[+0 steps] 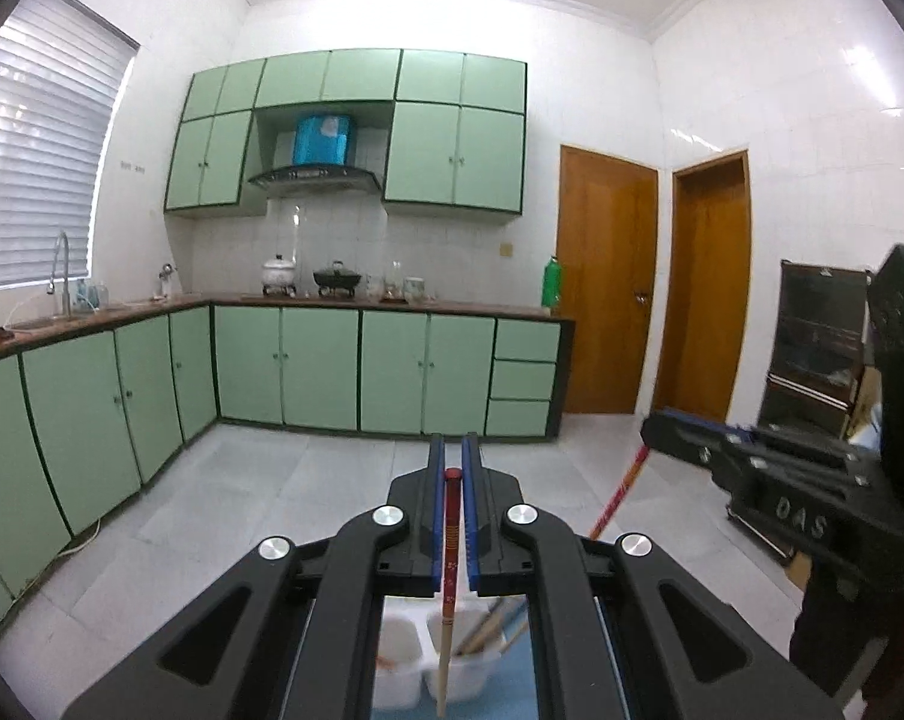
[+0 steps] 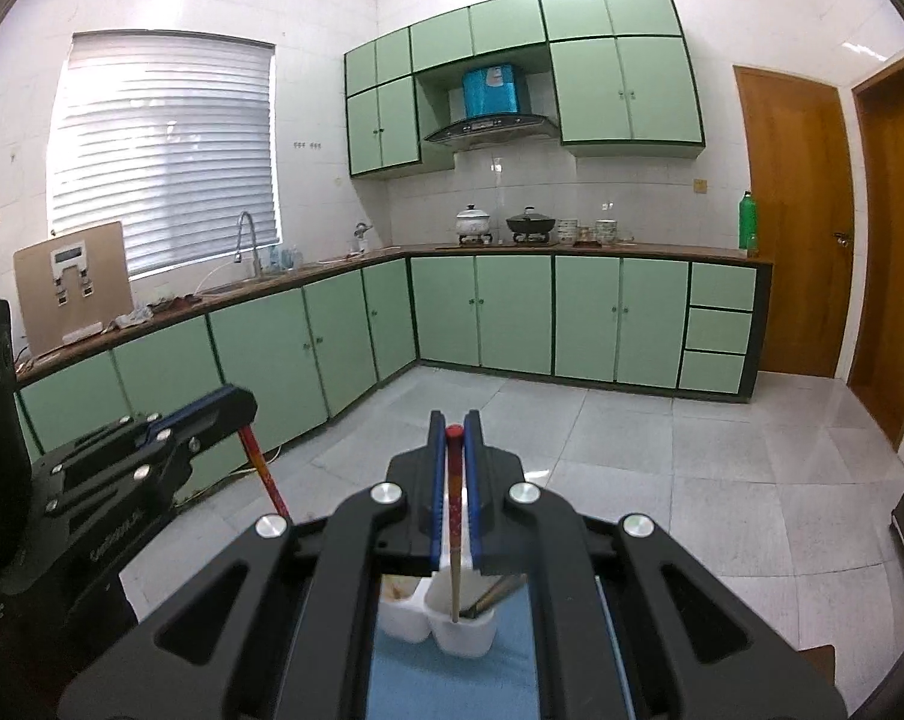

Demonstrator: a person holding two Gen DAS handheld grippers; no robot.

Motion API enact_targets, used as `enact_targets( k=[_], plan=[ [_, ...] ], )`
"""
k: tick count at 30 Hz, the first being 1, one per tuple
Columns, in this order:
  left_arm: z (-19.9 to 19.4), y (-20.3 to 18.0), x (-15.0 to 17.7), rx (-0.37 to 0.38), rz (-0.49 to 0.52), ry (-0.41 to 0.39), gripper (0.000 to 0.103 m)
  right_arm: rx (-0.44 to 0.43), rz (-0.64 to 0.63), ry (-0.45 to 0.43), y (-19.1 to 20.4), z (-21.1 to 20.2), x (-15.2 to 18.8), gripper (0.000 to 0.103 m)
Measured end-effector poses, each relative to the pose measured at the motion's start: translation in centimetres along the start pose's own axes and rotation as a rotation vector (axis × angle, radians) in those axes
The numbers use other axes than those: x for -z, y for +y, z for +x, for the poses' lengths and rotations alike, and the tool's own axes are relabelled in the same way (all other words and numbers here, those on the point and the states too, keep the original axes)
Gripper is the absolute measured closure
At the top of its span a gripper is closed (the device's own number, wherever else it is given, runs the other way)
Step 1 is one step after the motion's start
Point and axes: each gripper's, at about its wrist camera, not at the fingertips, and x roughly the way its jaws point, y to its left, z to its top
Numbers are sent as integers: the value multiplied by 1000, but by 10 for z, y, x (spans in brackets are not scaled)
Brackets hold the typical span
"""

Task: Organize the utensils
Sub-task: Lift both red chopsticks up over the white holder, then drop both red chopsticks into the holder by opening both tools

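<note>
Both sets of fingers are clenched, each on one chopstick. On my left gripper (image 1: 453,456) the blue pads (image 1: 435,510) pinch a red-topped chopstick (image 1: 450,546) near its upper end; its pale lower length hangs down toward the white utensil holder (image 1: 452,678) below, over the right-hand compartment, though I cannot tell whether the tip is inside. That compartment already has a few utensils leaning in it, and the holder sits on a blue mat (image 1: 515,684). Moving right, my right gripper (image 2: 454,429) clamps a second red-topped chopstick (image 2: 454,498) the same way, its tip hanging at the holder's right compartment. From each wrist view I see the other gripper to the side, raised well above the grey tiled floor (image 2: 662,480), with green cabinets (image 2: 482,312) beyond.
</note>
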Motion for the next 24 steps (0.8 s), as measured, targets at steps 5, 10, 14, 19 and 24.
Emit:
enact_targets(
  k=[5,10,14,19,24],
  plan=[
    [38,7,-3,-47,20,-26,98,23,-2,2,-9,35,-1,98],
    [74,20,17,-62,4,14,98,40,-13,43,-12,71,17,98],
    [97,32,37,-71,-14,83,98,35,-10,95,-10,93,34,98],
    [111,44,56,-74,-23,149,97,22,7,162,-9,112,60,97],
    [113,49,73,-91,-21,208,95,25,14,230,-6,124,80,95]
  ],
)
